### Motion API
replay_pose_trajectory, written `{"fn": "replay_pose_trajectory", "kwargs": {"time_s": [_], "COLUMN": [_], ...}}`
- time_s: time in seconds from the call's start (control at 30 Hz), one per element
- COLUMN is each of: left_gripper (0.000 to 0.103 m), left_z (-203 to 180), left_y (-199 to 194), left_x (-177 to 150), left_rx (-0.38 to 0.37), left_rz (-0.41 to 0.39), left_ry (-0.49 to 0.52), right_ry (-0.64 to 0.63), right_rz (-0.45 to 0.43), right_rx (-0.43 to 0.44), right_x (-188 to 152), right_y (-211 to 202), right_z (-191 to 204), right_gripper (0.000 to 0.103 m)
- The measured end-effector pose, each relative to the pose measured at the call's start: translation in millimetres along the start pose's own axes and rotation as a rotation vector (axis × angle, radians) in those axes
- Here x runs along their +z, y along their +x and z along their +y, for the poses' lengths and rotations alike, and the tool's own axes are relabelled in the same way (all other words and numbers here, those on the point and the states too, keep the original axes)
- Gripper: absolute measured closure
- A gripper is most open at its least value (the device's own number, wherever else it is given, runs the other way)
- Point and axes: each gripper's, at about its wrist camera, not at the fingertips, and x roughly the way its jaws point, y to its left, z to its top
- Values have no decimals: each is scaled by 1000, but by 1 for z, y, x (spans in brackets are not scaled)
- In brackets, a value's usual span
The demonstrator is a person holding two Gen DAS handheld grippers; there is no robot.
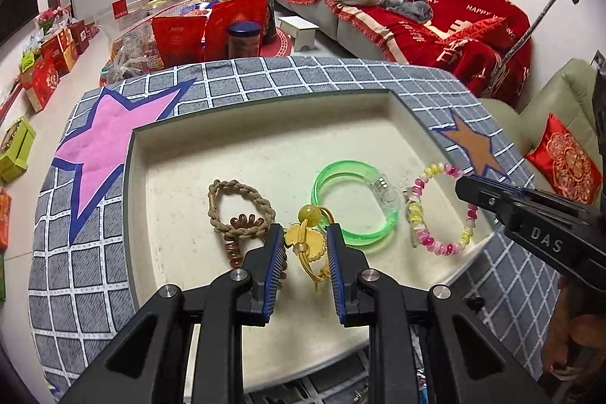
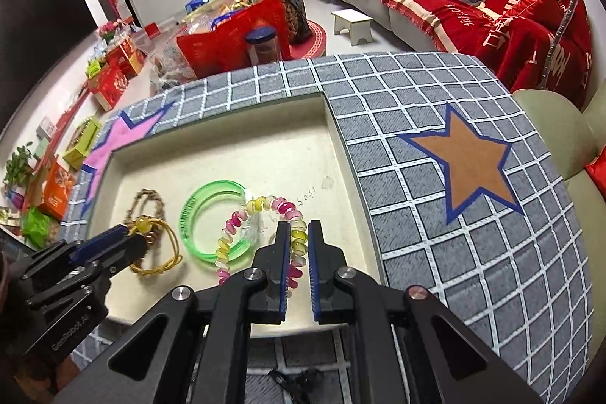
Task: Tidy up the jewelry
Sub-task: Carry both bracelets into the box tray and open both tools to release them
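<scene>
A cream tray (image 1: 265,146) lies on a grey checked cloth. My left gripper (image 1: 305,230) is shut on a yellow hair tie (image 1: 303,241) with a flower and a bead, just above the tray's near part. From the right wrist view, its cord loop (image 2: 159,252) hangs below the left gripper (image 2: 128,233). My right gripper (image 2: 299,226) is shut on a pink and yellow beaded spiral bracelet (image 2: 235,226) at its near right side. A green clear bangle (image 1: 356,203) lies between the two. A tan braided bracelet (image 1: 242,199) and a brown spiral tie (image 1: 242,224) lie to the left.
The checked cloth (image 2: 435,252) carries a pink star (image 1: 102,146) and a brown star (image 2: 466,158). Beyond its far edge stand a blue-lidded jar (image 1: 244,40) and red bags (image 1: 235,21). A red-covered sofa (image 1: 435,14) fills the back right.
</scene>
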Motion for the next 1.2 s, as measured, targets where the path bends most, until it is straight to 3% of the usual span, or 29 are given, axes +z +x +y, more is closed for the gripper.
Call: {"fn": "replay_pose_trajectory", "kwargs": {"time_s": [0.23,0.67,0.77,0.83,0.87,1.2], "left_gripper": [63,62,62,62,62,62], "left_z": [-5,-21,-23,-23,-23,-28], "left_y": [16,22,22,22,21,16], "left_x": [-4,-14,-15,-15,-15,-16], "left_rx": [57,134,149,153,154,192], "left_rz": [35,29,28,29,31,5], "left_ry": [43,153,165,165,165,191], "right_ry": [2,24,38,50,55,105], "right_rz": [37,63,65,57,52,-50], "right_rx": [-16,19,30,37,40,107], "right_x": [-6,-15,-16,-16,-16,-14], "right_y": [18,26,26,24,23,-23], "right_z": [-5,-12,-14,-15,-15,-18], "right_gripper": [93,92,81,58,55,53]}}
